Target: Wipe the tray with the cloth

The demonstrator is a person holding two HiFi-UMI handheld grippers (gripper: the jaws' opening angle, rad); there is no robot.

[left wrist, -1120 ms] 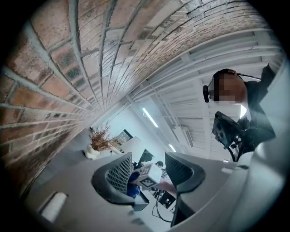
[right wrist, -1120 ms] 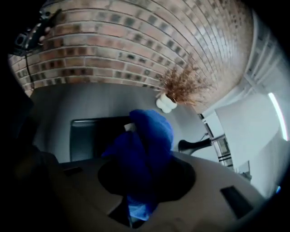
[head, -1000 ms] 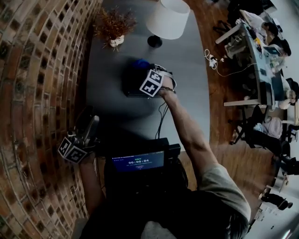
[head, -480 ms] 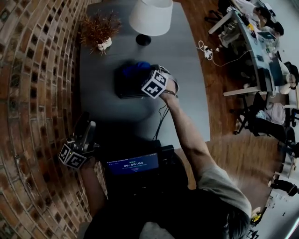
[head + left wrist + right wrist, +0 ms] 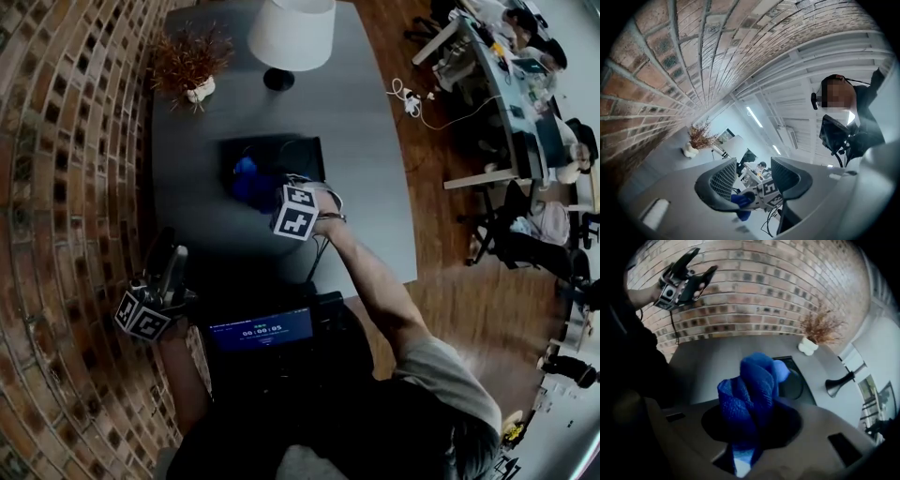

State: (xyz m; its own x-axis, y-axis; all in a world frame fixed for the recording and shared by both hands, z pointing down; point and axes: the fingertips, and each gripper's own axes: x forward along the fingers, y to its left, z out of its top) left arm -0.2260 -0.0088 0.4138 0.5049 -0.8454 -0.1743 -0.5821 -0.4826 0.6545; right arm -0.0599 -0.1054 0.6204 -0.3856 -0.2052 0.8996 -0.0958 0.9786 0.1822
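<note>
The cloth (image 5: pixel 750 390) is seen clamped in the right gripper (image 5: pixel 751 441) in that gripper's view; only the head view places it over the left side of the tray (image 5: pixel 305 150). The left gripper (image 5: pixel 753 171) is shown parted and empty in its own view.

Dim, underexposed light throughout, heavy fisheye bending, dark vignetted corners.

Brick wall (image 5: pixel 56 141) ran along the left; grey table (image 5: pixel 375 187) carried a white-shaded lamp (image 5: pixel 292 33) and a potted dried plant (image 5: pixel 192 61). Wood floor (image 5: pixel 450 281) lay at right; office desks (image 5: pixel 506 103) stood beyond it.
</note>
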